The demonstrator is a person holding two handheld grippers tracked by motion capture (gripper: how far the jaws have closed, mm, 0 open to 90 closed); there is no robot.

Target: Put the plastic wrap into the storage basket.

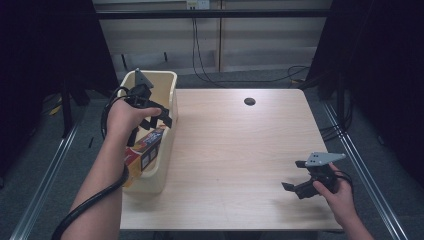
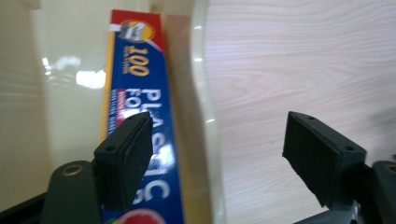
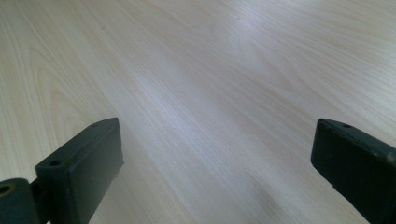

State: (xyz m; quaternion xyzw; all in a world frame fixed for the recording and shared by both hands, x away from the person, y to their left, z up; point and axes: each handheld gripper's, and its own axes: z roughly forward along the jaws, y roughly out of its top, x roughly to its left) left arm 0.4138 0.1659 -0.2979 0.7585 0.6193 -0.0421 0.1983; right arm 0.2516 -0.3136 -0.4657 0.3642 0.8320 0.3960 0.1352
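Observation:
A long blue, red and yellow box of plastic food wrap lies slanted inside a cream bin at the table's left edge, resting against the bin's right wall. My left gripper hovers open just above the box. One jaw is over the box and the other is out over the wooden table, so they straddle the bin's rim. My right gripper is held open low over the bare table near the front right corner, with nothing between its jaws.
The light wood table has a small dark cable hole near its far edge. Cables trail on the floor behind it. Metal rails run along both sides on the grey floor.

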